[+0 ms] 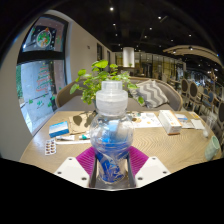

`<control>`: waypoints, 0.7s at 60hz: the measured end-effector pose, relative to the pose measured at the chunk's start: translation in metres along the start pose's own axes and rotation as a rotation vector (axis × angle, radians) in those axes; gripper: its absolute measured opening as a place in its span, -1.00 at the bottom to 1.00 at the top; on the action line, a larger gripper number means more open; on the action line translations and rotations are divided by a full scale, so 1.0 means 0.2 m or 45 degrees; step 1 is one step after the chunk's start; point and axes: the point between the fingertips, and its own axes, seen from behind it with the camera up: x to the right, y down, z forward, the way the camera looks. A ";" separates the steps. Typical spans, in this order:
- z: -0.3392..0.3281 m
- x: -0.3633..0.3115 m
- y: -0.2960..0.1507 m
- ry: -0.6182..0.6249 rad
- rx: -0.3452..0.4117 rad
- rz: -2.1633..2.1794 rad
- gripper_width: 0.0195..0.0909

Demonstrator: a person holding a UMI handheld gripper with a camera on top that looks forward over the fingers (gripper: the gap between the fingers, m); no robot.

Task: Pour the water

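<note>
1. Nearest to us are the gripper (111, 170) fingers, with the magenta pads (88, 160) on their inner faces. A clear plastic water bottle (111, 135) stands between them. Both pads seem to press on its lower body, so we judge the jaws closed on the bottle rather than merely standing about it.

2. The relation that matters: the bottle's long axis runs upright, straight up from between the fingers, with the white cap (111, 99) at the top and apparently on. It sits centred in the grip, leaning neither left nor right. There is only this one gripper, so the pour must come from rolling the whole gripper to tip that axis over.

3. We cannot tell whether the bottle rests on the table (60, 150) or is lifted just clear of it; its base is hidden by the fingers.

4. Just beyond, on the wooden table, a small blister pack (50, 147) lies near left, and a blue and white box (59, 128) a little farther left.

5. To the far right lies a white box (169, 121) with papers about it.

6. Behind the bottle stands a leafy green plant (100, 77).

7. We see no cup or glass to pour into; any receiver is hidden or out of view, so the tipping direction stays undecided.

8. Farthest off are a wall poster (40, 60) at left and ceiling lights.
</note>
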 end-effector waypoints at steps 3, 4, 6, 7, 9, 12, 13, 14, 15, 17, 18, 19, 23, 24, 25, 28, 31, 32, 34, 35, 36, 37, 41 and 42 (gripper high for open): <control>-0.02 0.02 -0.02 -0.002 0.010 0.013 -0.44; -0.03 0.02 -0.03 0.001 0.012 0.021 -0.44; -0.05 0.03 -0.05 -0.005 0.011 0.028 -0.52; -0.06 0.03 -0.06 -0.010 0.013 0.030 -0.52; -0.08 0.04 -0.09 -0.016 0.018 0.032 -0.62; -0.12 0.07 -0.14 -0.020 0.029 0.042 -0.63; -0.13 0.08 -0.16 -0.027 0.034 0.048 -0.62; -0.15 0.09 -0.18 -0.032 0.039 0.056 -0.63; -0.16 0.10 -0.20 -0.038 0.042 0.067 -0.63; -0.20 0.12 -0.24 -0.055 0.049 0.094 -0.63; -0.21 0.13 -0.27 -0.059 0.059 0.112 -0.63; -0.23 0.15 -0.29 -0.065 0.069 0.132 -0.63; -0.33 0.21 -0.41 -0.125 0.102 0.231 -0.63; -0.35 0.23 -0.44 -0.145 0.114 0.271 -0.63; -0.37 0.25 -0.48 -0.166 0.124 0.313 -0.63; -0.42 0.32 -0.56 -0.233 0.137 0.447 -0.63; -0.48 0.41 -0.63 -0.299 0.143 0.600 -0.63; -0.49 0.45 -0.66 -0.323 0.145 0.652 -0.63; -0.53 0.49 -0.71 -0.368 0.150 0.754 -0.63; -0.52 0.53 -0.72 -0.396 0.155 0.807 -0.63; -0.54 0.56 -0.73 -0.423 0.154 0.862 -0.63; -0.55 0.60 -0.75 -0.450 0.151 0.919 -0.63; -0.58 0.75 -0.78 -0.553 0.135 1.159 -0.63; -0.59 0.76 -0.79 -0.567 0.131 1.216 -0.64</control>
